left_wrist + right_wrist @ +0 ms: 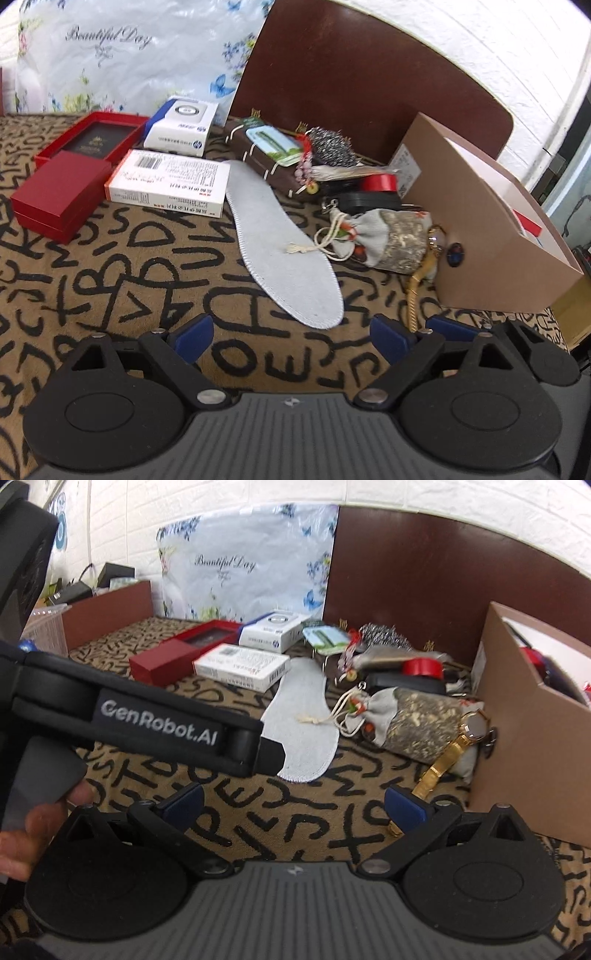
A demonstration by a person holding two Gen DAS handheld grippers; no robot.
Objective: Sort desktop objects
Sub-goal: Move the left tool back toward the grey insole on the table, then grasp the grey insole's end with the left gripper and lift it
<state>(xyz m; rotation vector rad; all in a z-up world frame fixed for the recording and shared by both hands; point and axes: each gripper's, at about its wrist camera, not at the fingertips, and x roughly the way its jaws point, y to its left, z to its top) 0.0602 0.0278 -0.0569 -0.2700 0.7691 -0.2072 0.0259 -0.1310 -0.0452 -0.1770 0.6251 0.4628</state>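
Note:
A grey insole (280,243) (303,716) lies on the lettered cloth, just beyond my left gripper (291,338), which is open and empty. A drawstring pouch (388,236) (402,716) and a gold watch (424,269) (454,746) lie against the side of a cardboard box (480,229) (517,720). My right gripper (295,806) is open above the cloth. The watch strap runs behind its right fingertip, and nothing is pinched. In the right wrist view the left gripper (271,757) reaches in from the left, its tip over the insole's near end.
Toward the back left stand a white medicine box (170,184), a white-blue box (181,129) and red boxes (59,195). A brown notebook (266,151), a steel scourer (328,144) and a red tape roll (380,182) crowd the back. A brown board (369,74) rises behind.

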